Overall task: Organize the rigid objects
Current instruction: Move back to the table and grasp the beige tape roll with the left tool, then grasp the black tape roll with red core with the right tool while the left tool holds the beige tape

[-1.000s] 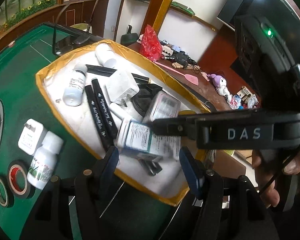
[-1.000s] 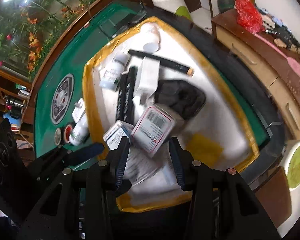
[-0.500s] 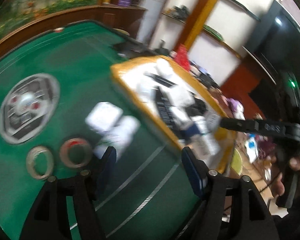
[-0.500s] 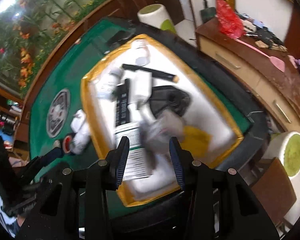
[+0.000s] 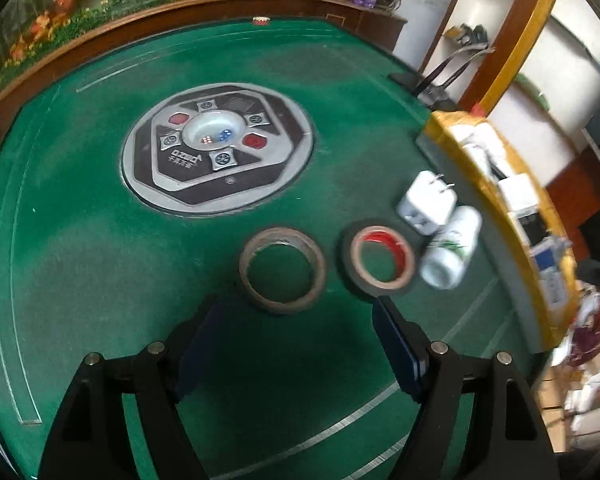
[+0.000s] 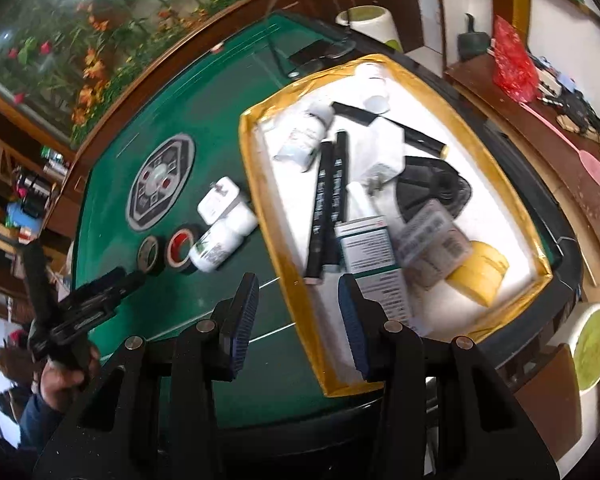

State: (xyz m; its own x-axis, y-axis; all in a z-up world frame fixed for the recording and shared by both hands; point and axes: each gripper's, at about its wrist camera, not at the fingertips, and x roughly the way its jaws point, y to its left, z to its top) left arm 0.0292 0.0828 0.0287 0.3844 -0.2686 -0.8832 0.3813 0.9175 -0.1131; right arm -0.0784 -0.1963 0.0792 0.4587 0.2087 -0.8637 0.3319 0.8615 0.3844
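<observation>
you swung your left gripper (image 5: pixel 296 344), spread and empty, from the tray (image 5: pixel 496 216) to the brown tape roll (image 5: pixel 282 270) on the surface, where a blurred, hurried descent risked nudging it away.

The left gripper (image 5: pixel 296 344) hangs above the table with its jaws spread wide and nothing between its blue pads (image 5: pixel 396 356). The right gripper (image 6: pixel 296 320) is likewise held aloft, jaws parted and empty. In the right wrist view the left hand (image 6: pixel 66 376) grips its tool's handle at the lower left, the tool pointing up and right
</observation>
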